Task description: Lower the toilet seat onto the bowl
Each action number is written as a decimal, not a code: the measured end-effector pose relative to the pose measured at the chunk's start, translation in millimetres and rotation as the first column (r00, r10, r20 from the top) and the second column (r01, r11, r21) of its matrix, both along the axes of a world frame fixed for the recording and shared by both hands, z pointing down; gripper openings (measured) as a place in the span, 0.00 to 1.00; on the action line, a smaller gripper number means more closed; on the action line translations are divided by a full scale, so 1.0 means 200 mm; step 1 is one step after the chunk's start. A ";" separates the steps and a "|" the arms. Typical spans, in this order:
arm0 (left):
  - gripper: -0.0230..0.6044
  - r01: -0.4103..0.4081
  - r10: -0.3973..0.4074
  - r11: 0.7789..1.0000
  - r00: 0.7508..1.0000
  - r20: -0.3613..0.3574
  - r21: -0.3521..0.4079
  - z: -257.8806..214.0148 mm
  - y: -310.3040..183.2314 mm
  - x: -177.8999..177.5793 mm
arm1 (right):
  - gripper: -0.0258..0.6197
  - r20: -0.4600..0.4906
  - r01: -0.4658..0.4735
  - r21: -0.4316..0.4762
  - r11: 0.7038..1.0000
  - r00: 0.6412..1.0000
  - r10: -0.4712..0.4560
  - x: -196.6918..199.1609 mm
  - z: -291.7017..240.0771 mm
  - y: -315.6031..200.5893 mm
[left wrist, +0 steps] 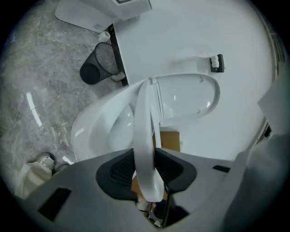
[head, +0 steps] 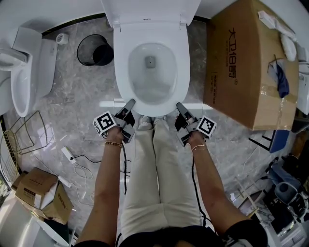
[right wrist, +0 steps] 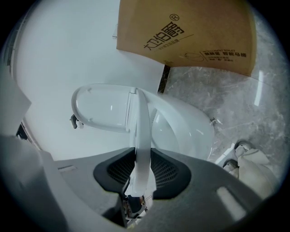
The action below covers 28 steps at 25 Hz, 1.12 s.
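The white toilet seat (head: 123,72) hangs low over the bowl (head: 150,61), and the lid (head: 150,10) stands up against the wall. My left gripper (head: 129,104) is shut on the seat's front rim at the left. My right gripper (head: 180,107) is shut on the front rim at the right. In the left gripper view the seat (left wrist: 146,131) runs edge-on between the black pads of the left gripper (left wrist: 146,170), slightly above the bowl (left wrist: 97,124). In the right gripper view the right gripper (right wrist: 142,170) clamps the seat (right wrist: 142,129) the same way, with the lid (right wrist: 102,106) behind.
A large cardboard box (head: 246,62) stands close to the toilet's right side. A black mesh bin (head: 94,49) sits at its left, and a second toilet (head: 24,72) further left. A wire rack (head: 24,135), a small box (head: 41,193) and a cable (head: 79,161) lie on the floor. The person's legs (head: 154,178) stand at the bowl's front.
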<state>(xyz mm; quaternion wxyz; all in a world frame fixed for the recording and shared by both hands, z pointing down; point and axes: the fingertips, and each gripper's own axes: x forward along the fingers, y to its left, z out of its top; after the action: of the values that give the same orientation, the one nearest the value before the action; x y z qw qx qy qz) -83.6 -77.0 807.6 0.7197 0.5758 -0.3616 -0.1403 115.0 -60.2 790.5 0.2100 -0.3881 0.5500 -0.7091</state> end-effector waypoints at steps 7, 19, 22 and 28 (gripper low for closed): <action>0.24 -0.009 0.011 1.000 0.998 0.056 -0.030 0.10 0.04 -0.03 | 0.21 0.002 -0.017 -0.038 0.999 1.000 0.017 0.00 0.08 0.03; 0.26 -0.048 0.055 0.996 0.995 0.085 -0.079 0.21 0.08 -0.04 | 0.21 -0.040 -0.008 -0.092 0.996 0.999 0.005 0.01 0.21 0.06; 0.26 -0.052 0.061 0.995 0.993 0.104 -0.084 0.23 0.10 -0.05 | 0.21 -0.082 0.015 -0.102 0.995 0.996 -0.023 0.02 0.25 0.07; 0.24 -0.052 0.065 0.995 0.985 0.159 -0.087 0.23 0.17 -0.14 | 0.21 -0.117 0.012 -0.121 0.993 0.993 -0.027 0.03 0.26 0.09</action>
<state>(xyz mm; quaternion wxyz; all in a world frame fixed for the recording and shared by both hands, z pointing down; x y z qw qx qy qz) -112.3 -42.6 853.9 0.7150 0.5654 -0.4073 -0.0568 120.2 -41.3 843.4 0.1462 -0.4362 0.5215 -0.7186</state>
